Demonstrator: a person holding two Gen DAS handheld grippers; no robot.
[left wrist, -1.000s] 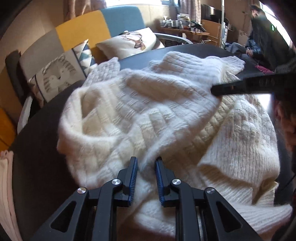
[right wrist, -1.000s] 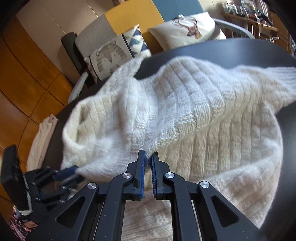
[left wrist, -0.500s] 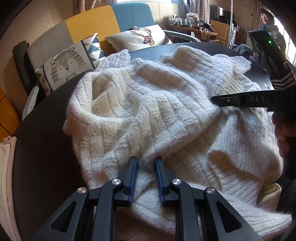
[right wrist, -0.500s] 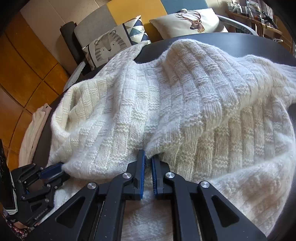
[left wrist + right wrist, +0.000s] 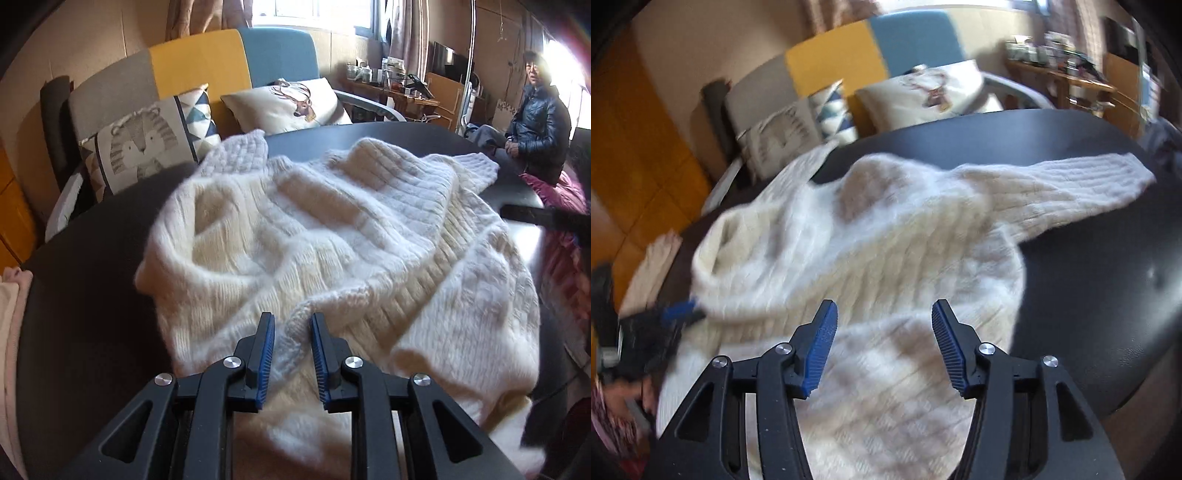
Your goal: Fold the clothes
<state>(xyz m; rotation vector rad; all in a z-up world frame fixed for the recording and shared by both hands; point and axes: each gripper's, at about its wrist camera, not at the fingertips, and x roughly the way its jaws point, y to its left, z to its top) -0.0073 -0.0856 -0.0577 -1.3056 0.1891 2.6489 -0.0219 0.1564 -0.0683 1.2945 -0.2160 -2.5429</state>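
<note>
A cream knit sweater (image 5: 332, 240) lies rumpled on the round black table (image 5: 92, 277). One sleeve (image 5: 1089, 181) stretches out to the right. My left gripper (image 5: 291, 339) sits at the near edge, shut on a thick fold of the knit that fills the gap between its blue pads. The right wrist view shows the left gripper (image 5: 679, 310) at the sweater's left edge, blurred. My right gripper (image 5: 884, 332) hovers over the sweater (image 5: 868, 240); its jaws are opening wide with nothing between them. One black finger of the right gripper (image 5: 535, 214) shows at the right in the left wrist view.
Behind the table stands a sofa with a tiger cushion (image 5: 147, 136) and a deer cushion (image 5: 295, 103). A person in a dark jacket (image 5: 535, 122) sits at the far right. A pale pink garment (image 5: 11, 314) hangs at the table's left edge. Bare table (image 5: 1089, 258) lies right of the sweater.
My right gripper let go of the sweater fold, its jaws spread wide, and it drew back and up. The fold dropped flat. The left gripper keeps its pinch.
</note>
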